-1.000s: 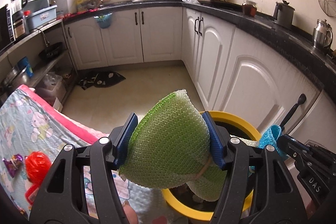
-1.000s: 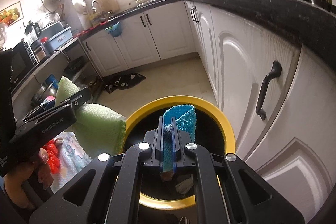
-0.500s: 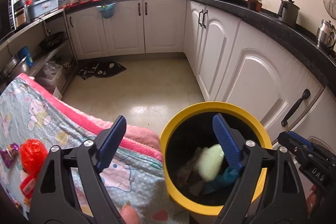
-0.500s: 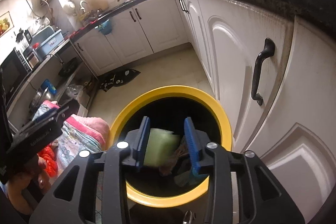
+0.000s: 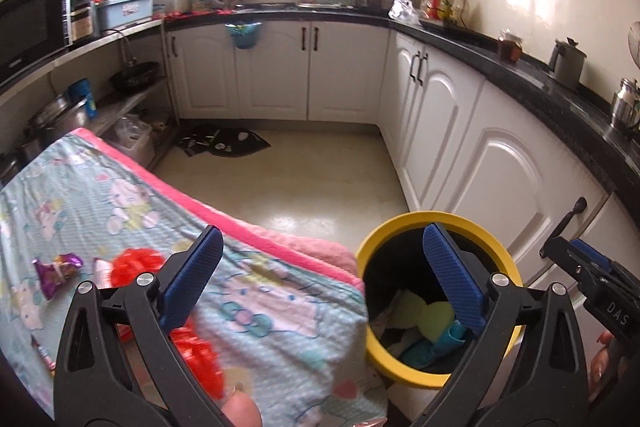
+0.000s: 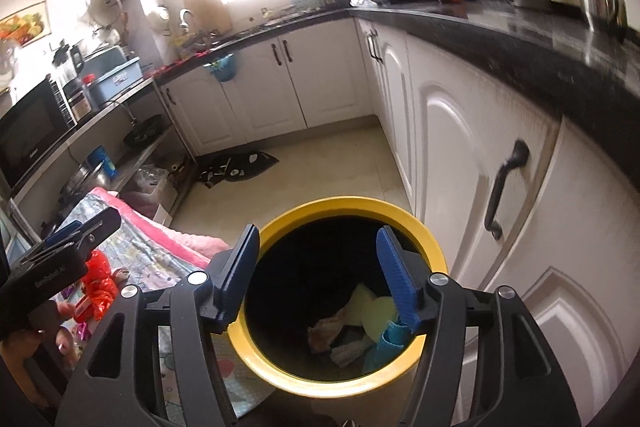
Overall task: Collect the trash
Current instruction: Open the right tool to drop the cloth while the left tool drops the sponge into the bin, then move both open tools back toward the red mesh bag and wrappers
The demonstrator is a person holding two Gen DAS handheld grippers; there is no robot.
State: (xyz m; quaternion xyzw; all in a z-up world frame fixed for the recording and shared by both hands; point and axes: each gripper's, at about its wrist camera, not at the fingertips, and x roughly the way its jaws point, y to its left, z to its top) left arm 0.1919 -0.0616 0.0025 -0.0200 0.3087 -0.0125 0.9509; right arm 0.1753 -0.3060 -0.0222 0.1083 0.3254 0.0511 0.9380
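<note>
The yellow bin sits directly below the right gripper, holding a green sponge, a blue cloth and crumpled paper. Both grippers gape empty; the left gripper hangs over the desk's edge, a red wrapper just behind its left finger

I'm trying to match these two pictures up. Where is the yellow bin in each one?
Left wrist view: the yellow bin sits lower right, beside the patterned blanket, partly behind the left claw.
Right wrist view: bottom centre, framed by the open right claw.
Shared landmark: the dark floor mat.
</note>
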